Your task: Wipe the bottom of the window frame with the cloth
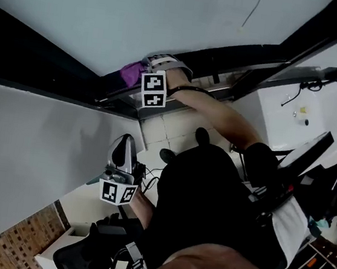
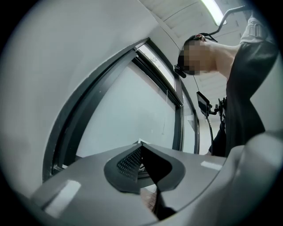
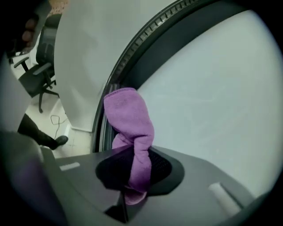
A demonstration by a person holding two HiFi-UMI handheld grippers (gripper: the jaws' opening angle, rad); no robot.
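A purple cloth [image 1: 131,71] [image 3: 130,119] hangs bunched in my right gripper [image 1: 140,74] [image 3: 135,152], which is shut on it. The cloth's free end lies against the black window frame [image 1: 42,67] [image 3: 132,62] at its lower rail, beside the pale glass. My left gripper [image 1: 124,147] [image 2: 140,148] is held lower and nearer the body, apart from the frame. Its jaws meet at the tips with nothing between them, and it points up along the frame [image 2: 88,106].
A white wall [image 1: 34,139] runs below the window. A black office chair [image 1: 80,254] [image 3: 40,75] stands on the floor near a brick-patterned patch [image 1: 3,238]. A white cabinet [image 1: 305,111] stands to the right. A shoe [image 3: 59,140] and a cable lie on the floor.
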